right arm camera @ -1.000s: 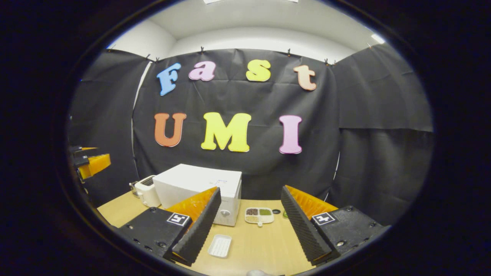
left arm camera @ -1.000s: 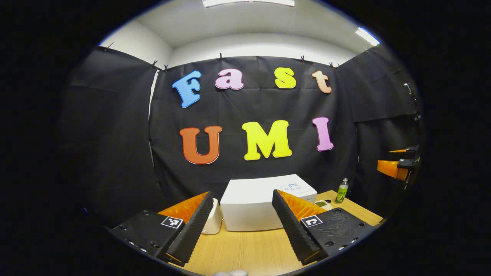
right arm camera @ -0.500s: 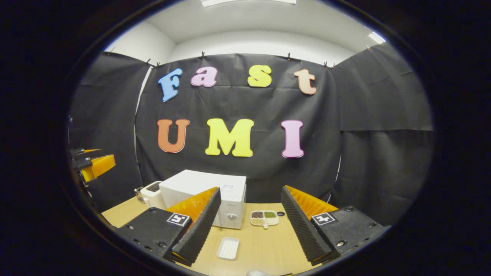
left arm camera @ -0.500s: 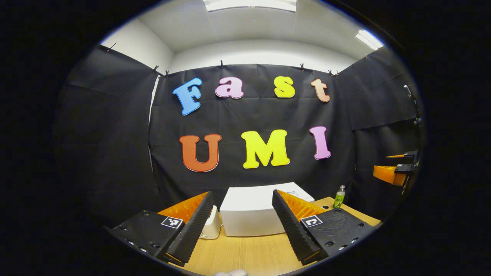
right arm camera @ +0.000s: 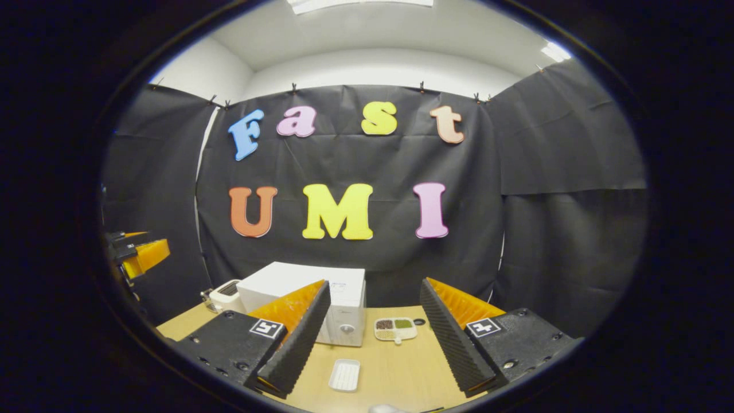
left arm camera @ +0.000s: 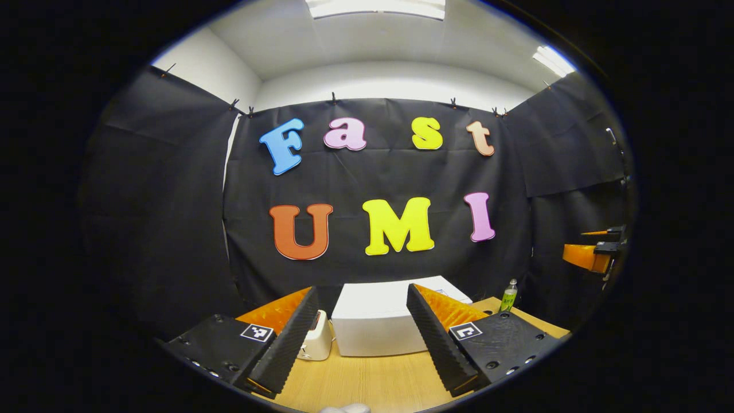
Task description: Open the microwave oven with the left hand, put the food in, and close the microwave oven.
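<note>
White divided plate (right arm camera: 395,328) holds food; small tray (right arm camera: 344,375) bare.

Both views are evenly and fairly brightly lit from above by ceiling light panels (left arm camera: 375,7), one more showing as a bright strip (left arm camera: 553,59) at the upper right of the left gripper view; these panels are blown out to plain white. The microwave oven (right arm camera: 304,287) top is nearly overexposed. Shadows on the counter (right arm camera: 395,367) are soft and faint. Fisheye distortion bends straight lines strongly toward the edges, where the picture darkens. Focus is sharp throughout, with no motion blur.
</note>
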`<control>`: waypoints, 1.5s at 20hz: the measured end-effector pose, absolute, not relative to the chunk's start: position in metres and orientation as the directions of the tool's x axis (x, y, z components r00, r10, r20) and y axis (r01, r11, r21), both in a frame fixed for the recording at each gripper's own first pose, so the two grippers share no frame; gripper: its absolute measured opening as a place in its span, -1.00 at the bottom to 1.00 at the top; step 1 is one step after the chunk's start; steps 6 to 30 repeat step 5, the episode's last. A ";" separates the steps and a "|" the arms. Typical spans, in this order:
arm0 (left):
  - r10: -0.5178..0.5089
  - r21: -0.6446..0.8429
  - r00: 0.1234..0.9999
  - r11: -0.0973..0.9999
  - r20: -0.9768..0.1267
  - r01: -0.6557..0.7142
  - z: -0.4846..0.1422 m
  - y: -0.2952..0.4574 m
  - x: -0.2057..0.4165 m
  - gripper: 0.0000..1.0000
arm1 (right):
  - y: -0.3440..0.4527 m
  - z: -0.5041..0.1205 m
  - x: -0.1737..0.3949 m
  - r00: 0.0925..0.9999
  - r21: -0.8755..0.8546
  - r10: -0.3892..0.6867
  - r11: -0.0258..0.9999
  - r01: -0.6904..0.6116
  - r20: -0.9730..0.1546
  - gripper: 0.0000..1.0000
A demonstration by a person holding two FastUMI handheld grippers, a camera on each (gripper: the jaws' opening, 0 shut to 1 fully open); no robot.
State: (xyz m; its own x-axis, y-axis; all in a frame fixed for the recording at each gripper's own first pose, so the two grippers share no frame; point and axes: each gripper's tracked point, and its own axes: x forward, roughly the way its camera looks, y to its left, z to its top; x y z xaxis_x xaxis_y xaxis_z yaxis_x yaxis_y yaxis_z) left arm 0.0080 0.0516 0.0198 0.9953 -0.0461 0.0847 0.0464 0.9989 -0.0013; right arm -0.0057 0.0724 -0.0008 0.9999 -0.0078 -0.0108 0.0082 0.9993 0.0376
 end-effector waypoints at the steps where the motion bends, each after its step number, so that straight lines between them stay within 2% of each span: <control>1: -0.047 0.000 0.995 0.999 0.084 0.047 0.019 0.052 0.009 0.91 | 0.072 -0.001 -0.005 1.000 0.036 -0.010 0.999 0.011 -0.013 0.83; 30: -0.059 -0.003 0.994 0.998 0.090 0.060 0.022 0.053 0.009 0.91 | 0.076 0.001 -0.005 1.000 0.037 -0.013 0.999 0.013 -0.014 0.83</control>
